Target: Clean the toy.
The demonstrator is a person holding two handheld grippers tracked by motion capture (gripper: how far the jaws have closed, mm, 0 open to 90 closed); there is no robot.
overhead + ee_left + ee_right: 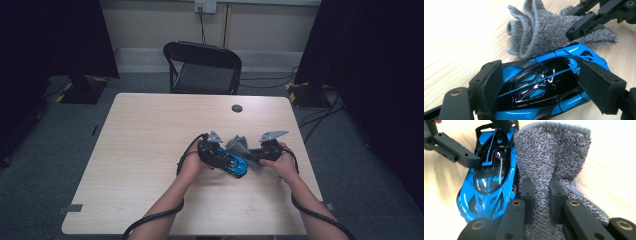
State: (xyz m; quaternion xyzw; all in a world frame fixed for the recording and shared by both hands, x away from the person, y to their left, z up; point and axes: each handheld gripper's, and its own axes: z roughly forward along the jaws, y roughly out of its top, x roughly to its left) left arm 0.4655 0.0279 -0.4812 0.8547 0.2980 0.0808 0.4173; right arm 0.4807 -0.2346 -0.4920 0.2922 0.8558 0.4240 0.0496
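Blue and black, the toy car [544,87] is clamped across its width by the left gripper [544,90], low on the table [150,145]. Just beside its flank, touching it, a grey knitted cloth [551,162] is pinched shut in the right gripper [541,195]. Car and cloth lie side by side between the two hands, so any wiping stroke is judged to run along the car's long axis.

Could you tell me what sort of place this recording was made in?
Probably a lab or studio set up for recording. A plain wooden table stands on grey carpet between black curtains, with cables on the floor and a folding chair behind it.
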